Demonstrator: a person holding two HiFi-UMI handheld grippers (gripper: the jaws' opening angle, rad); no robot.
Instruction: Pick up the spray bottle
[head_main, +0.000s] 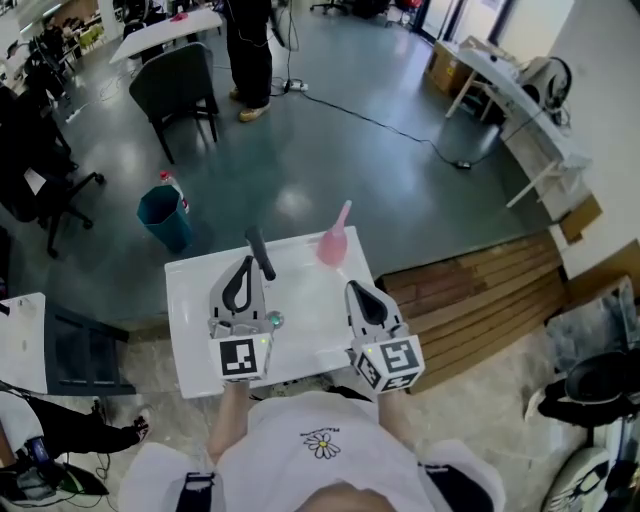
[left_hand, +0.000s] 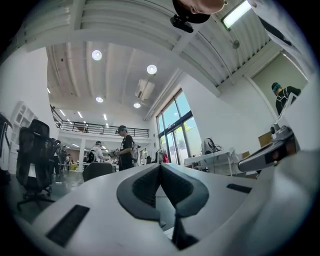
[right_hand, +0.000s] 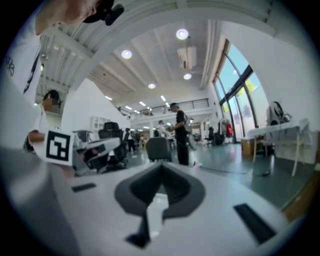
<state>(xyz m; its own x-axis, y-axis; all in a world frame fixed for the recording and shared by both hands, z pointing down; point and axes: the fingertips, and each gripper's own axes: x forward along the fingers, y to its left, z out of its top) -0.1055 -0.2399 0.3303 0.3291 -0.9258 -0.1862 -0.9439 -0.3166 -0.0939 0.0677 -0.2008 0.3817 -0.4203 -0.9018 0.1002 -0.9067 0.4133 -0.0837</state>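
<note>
white t-shirt (head_main: 285, 432), small daisy print (head_main: 322, 444) at chest, dark straps (head_main: 196, 490). left gripper (head_main: 243, 270), right gripper (head_main: 357, 292): white shells, dark grey jaws, black-and-white marker cubes (head_main: 240, 357).

Table dead ahead, bottle at its far edge.
Spray bottle (head_main: 334, 240) on the table (head_main: 195, 305), far right; left gripper (head_main: 244, 268) and right gripper (head_main: 357, 290) side by side over the near half. Bin (head_main: 165, 218) beyond the far-left corner, chair (head_main: 178, 85) behind it.
</note>
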